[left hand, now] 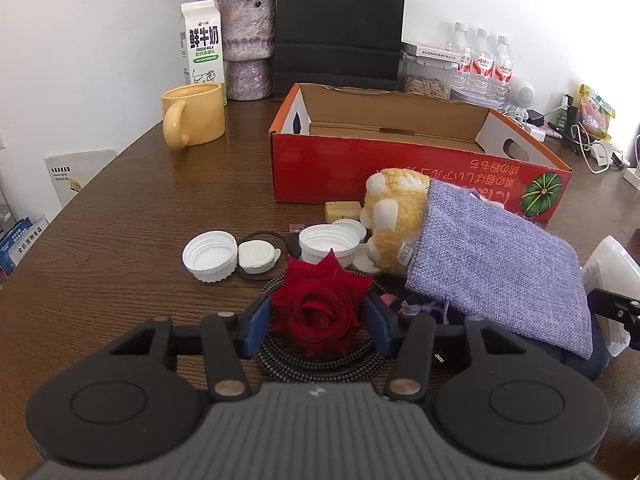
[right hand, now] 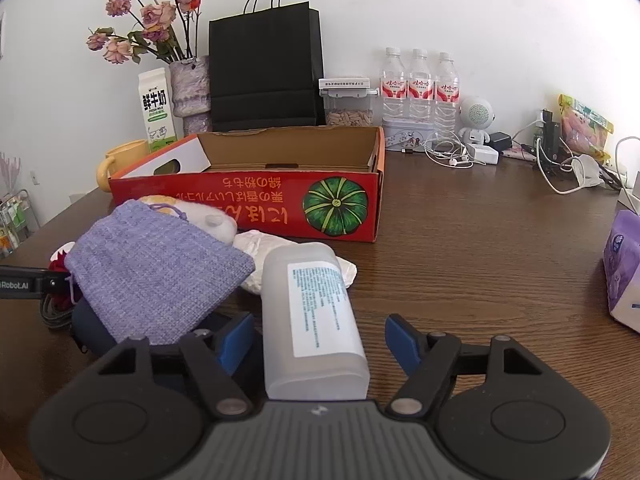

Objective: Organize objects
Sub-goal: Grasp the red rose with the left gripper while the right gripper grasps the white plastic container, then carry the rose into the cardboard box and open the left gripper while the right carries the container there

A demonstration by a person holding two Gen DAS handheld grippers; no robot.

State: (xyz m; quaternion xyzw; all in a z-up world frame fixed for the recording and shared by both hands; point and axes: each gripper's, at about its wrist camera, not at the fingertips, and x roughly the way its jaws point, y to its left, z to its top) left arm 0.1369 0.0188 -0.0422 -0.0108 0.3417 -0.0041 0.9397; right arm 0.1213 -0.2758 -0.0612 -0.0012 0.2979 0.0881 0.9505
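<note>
A red rose [left hand: 320,300] lies on a coil of braided cable [left hand: 320,364], and my left gripper [left hand: 318,320] is shut on it, with both blue pads against the petals. A translucent white bottle [right hand: 312,312] with a label lies between the fingers of my right gripper [right hand: 320,328]. That gripper is open, with a gap showing at the right pad. A purple woven pouch [left hand: 492,256] holds a yellow plush toy [left hand: 392,216]. Behind them stands the open red cardboard box [left hand: 360,168]. White caps [left hand: 210,256] lie left of the rose.
Along the back wall stand a yellow mug [left hand: 196,118], a milk carton [left hand: 202,48], a vase of dried flowers [right hand: 192,88], a black paper bag [right hand: 264,72] and three water bottles [right hand: 420,88]. A purple tissue pack [right hand: 624,280] and cables [right hand: 560,168] lie at the right.
</note>
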